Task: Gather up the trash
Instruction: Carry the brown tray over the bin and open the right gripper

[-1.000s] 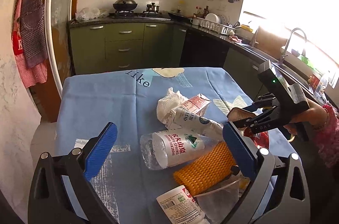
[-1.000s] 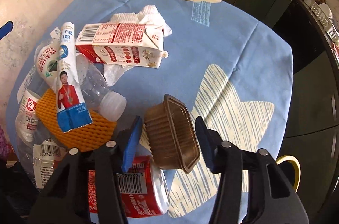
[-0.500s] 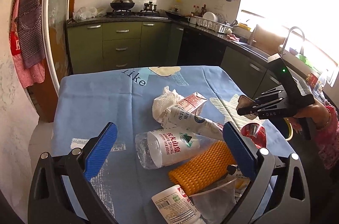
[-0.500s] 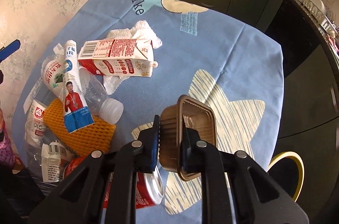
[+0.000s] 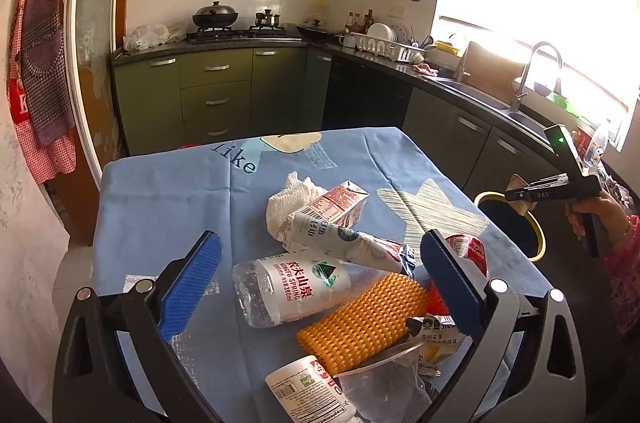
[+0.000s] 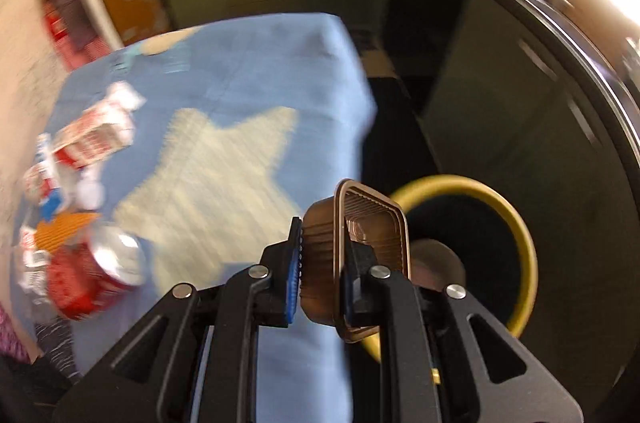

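Note:
My right gripper is shut on a brown plastic tray and holds it past the table's right edge, beside the yellow-rimmed bin. In the left wrist view that gripper hangs over the bin. My left gripper is open above the trash pile: a clear water bottle, an orange foam net, a milk carton, a white wrapper tube, a crumpled tissue and a red can.
The table has a blue cloth. A white supplement bottle and a clear plastic bag lie at its near edge. Green kitchen cabinets and a dark counter with a sink stand behind and to the right.
My right gripper closed on the brown tray, lifted it off the table and swung it right to the bin. My left gripper stayed open and rose slightly.

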Available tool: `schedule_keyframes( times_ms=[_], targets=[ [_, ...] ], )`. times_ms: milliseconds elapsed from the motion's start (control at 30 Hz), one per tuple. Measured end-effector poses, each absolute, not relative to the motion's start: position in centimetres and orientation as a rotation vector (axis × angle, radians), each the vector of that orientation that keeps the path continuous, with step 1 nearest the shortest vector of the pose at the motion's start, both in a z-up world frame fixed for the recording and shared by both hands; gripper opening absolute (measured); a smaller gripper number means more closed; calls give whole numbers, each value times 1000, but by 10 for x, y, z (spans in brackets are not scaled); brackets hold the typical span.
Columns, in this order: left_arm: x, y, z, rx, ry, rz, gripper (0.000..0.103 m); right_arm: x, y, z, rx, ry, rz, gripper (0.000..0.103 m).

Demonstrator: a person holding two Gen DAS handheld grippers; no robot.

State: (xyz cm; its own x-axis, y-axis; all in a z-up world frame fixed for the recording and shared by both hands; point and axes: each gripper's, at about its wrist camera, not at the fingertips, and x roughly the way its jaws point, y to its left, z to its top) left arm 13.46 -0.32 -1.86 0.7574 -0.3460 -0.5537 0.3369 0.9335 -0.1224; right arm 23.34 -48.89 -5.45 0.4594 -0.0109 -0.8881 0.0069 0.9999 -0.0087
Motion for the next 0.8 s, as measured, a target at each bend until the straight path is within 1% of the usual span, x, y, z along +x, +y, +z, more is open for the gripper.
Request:
schedule_keyframes(
  times_ms=[233, 300, 333, 367, 600, 800],
  targets=[
    [137, -17, -17, 6, 618, -394, 98, 235, -566, -100, 84, 1168, -184, 16],
    [137, -19, -17, 13, 621, -390, 98, 238, -575, -109, 99, 1190, -199, 25],
    [137, -19, -17, 15, 622, -389, 98, 238, -579, -111, 103, 1186, -217, 33],
    [137, -19, -17, 17, 624, -388, 98, 238, -582, -111, 103, 1182, -229, 40],
    [136, -20, -17, 27, 632, -375, 98, 230, -581, -106, 118, 1163, -217, 41],
    [135, -19, -21, 49, 654, -377, 98, 215, -565, -100, 112, 1134, -179, 45]
  ],
)
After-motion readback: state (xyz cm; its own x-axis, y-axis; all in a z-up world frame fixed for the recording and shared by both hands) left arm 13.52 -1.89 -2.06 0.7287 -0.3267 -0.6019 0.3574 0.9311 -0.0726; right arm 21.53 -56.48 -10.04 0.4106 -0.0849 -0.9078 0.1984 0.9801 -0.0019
